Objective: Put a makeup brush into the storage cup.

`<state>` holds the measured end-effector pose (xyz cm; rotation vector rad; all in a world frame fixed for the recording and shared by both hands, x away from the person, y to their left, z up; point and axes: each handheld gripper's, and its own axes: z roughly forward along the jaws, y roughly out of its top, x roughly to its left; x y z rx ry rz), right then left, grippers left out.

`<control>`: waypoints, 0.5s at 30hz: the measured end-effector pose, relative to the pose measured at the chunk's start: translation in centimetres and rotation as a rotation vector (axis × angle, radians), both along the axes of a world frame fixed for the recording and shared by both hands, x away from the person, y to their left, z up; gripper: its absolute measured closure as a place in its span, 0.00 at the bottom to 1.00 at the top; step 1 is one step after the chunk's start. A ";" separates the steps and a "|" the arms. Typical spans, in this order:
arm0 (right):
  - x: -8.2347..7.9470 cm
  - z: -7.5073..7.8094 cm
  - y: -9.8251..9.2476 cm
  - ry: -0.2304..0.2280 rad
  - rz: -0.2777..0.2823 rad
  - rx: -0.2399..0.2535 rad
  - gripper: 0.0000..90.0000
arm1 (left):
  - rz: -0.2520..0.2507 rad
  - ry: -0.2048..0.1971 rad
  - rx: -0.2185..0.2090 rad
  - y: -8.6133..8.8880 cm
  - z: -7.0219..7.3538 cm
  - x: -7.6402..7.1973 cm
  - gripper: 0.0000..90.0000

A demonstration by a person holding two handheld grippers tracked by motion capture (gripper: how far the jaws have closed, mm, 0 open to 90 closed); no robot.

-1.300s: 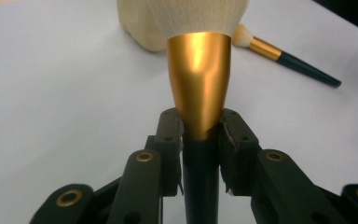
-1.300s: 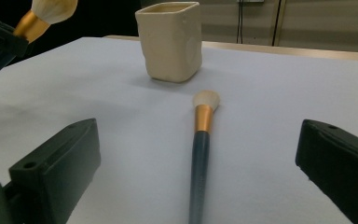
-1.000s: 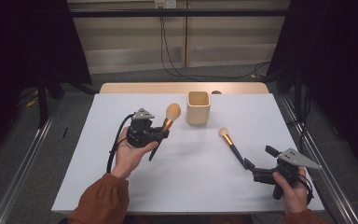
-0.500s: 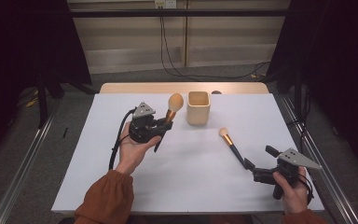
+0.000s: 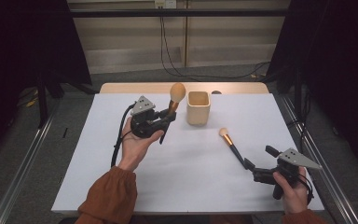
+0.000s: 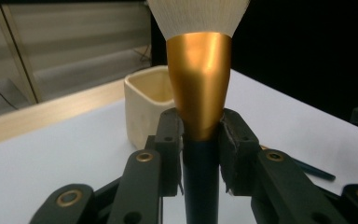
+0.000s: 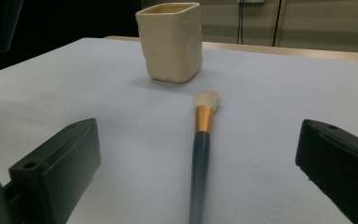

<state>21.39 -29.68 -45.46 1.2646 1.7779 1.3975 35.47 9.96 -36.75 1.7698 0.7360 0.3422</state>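
With your left gripper (image 5: 167, 117) clamped on the big brush (image 5: 174, 99) and your right gripper (image 5: 248, 164) wide open near the small brush (image 5: 230, 145), tilt carelessly and you could topple the cup (image 5: 198, 107)

Left gripper (image 5: 167, 117) raised, jaws clamped; right gripper (image 5: 249, 165) low, jaws wide.

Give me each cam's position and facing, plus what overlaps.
High view: above the near table edge, looking forward and down at the white table; both forearms and hands, left claw, right claw.
Left gripper view: on the left claw, looking along the clamped large makeup brush toward the cream cup.
Right gripper view: on the right claw, low over the table, facing the small makeup brush.
Shared: the cup appears in all three.
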 end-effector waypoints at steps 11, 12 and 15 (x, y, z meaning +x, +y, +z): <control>0.0 0.0 0.0 0.002 0.001 0.001 0.00 | 0.012 -0.033 -0.050 -0.7 0.6 1.5 0.79; 0.0 0.0 0.0 0.002 0.001 0.000 0.00 | 0.017 -0.042 -0.057 -0.8 0.7 1.6 0.79; 0.0 0.0 0.0 0.003 -0.001 0.001 0.00 | 0.018 -0.053 -0.065 -1.1 1.1 2.1 0.79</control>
